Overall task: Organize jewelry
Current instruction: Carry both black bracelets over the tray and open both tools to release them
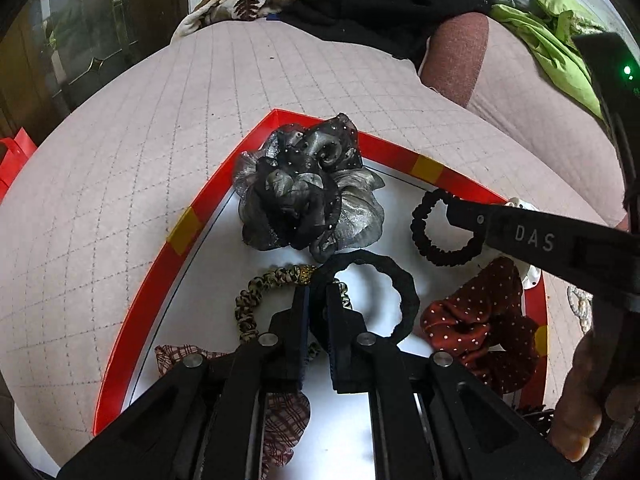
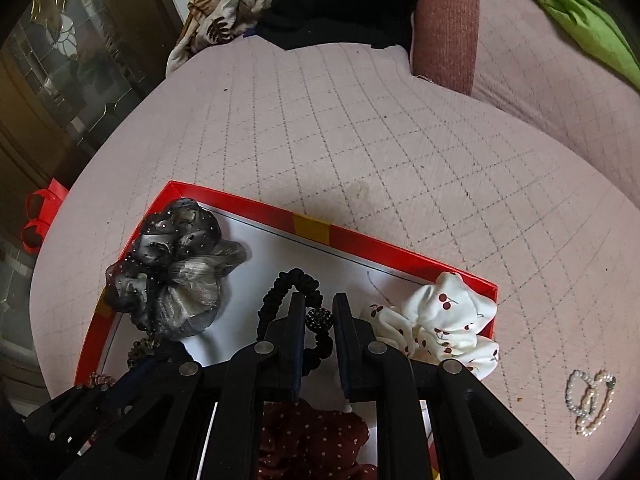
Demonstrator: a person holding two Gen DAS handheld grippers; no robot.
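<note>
A red-rimmed tray (image 1: 208, 208) with a white floor lies on a pink quilted bed. My left gripper (image 1: 318, 300) is shut on a plain black scrunchie (image 1: 404, 292), beside a leopard-print hair tie (image 1: 256, 296). My right gripper (image 2: 318, 312) has its jaws a little apart around a thin black hair tie (image 2: 292, 280) with a beaded ball (image 2: 320, 319); it shows from the side in the left wrist view (image 1: 460, 220). A grey organza scrunchie (image 1: 308, 184) sits at the tray's far corner. A pearl bracelet (image 2: 590, 404) lies on the quilt, right of the tray.
In the tray also lie a dark red dotted scrunchie (image 1: 484, 320), a plaid scrunchie (image 1: 284, 424) and a white cherry-print scrunchie (image 2: 444, 324). Clothes and a green cloth (image 1: 560, 36) are heaped at the bed's far end. A red bag (image 2: 40, 216) sits off the left edge.
</note>
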